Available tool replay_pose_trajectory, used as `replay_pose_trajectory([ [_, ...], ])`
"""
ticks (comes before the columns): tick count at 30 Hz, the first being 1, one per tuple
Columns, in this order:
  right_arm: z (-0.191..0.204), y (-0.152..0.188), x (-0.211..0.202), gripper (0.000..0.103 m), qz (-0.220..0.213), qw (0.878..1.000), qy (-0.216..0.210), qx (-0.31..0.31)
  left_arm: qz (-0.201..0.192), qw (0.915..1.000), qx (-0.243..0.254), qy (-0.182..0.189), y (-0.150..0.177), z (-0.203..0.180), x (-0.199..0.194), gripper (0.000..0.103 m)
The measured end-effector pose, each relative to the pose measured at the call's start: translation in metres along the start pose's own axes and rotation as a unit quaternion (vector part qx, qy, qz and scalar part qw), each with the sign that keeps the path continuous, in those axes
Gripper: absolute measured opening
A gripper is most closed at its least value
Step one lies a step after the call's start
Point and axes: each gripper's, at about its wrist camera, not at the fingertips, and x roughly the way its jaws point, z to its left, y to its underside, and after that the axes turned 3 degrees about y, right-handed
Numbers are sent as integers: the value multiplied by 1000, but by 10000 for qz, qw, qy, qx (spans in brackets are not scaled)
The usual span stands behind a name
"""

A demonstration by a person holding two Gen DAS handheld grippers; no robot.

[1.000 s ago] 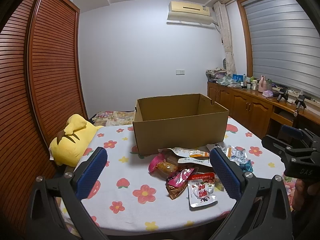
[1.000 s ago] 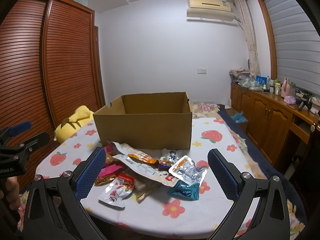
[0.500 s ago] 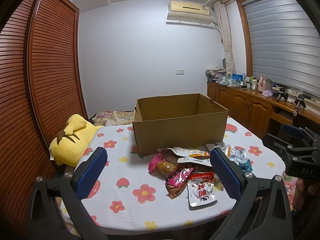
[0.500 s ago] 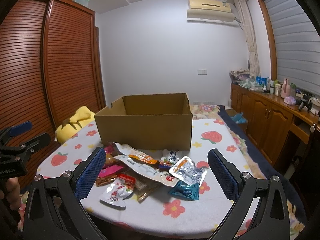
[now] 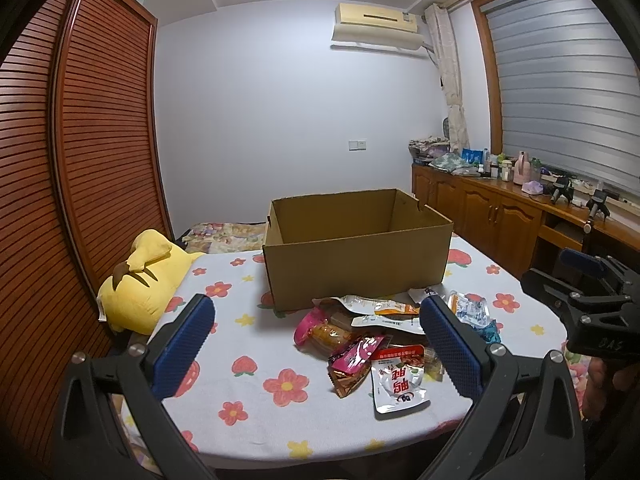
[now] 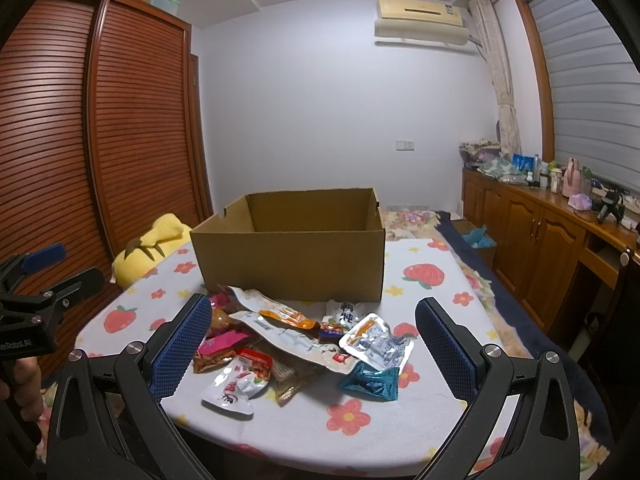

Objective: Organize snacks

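An open cardboard box point(image 5: 356, 256) point(image 6: 292, 256) stands on the flowered table, its visible inside bare. In front of it lies a pile of snack packets: a white and red pouch point(image 5: 398, 384) point(image 6: 236, 390), a pink wrapper point(image 5: 354, 356), a long white and orange bag point(image 6: 280, 320), a clear pouch point(image 6: 376, 346) and a teal wrapper point(image 6: 370, 382). My left gripper point(image 5: 316, 334) hovers open near the table's front edge, short of the pile. My right gripper point(image 6: 314, 336) is open too, framing the pile from the near side. Neither holds anything.
A yellow plush toy point(image 5: 140, 284) lies at the table's left edge beside slatted wardrobe doors point(image 5: 80, 160). Wooden cabinets point(image 6: 532, 240) with bottles and clutter run along the right wall. A bed with patterned bedding point(image 6: 412, 218) lies behind the box.
Both views have eased slightly lower and closer to the table. The snacks and box have not moved, and both grippers stay open.
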Motion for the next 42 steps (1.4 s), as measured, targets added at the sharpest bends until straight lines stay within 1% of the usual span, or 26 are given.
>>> replay_pose_trajectory([
  [28, 1, 1, -1, 103, -16, 10000, 8, -16, -20, 10000, 58, 69, -1, -3, -4, 103],
  [31, 4, -2, 0, 103, 20, 10000, 32, -76, 81, 9999, 35, 111, 4, -2, 4, 103],
  [37, -4, -5, 7, 103, 134, 9999, 13, -66, 393, 9989, -26, 268, 17, -4, 27, 103],
  [42, -27, 7, 19, 103, 319, 9995, 12, -59, 731, 9960, -6, 509, 28, -10, 47, 103],
])
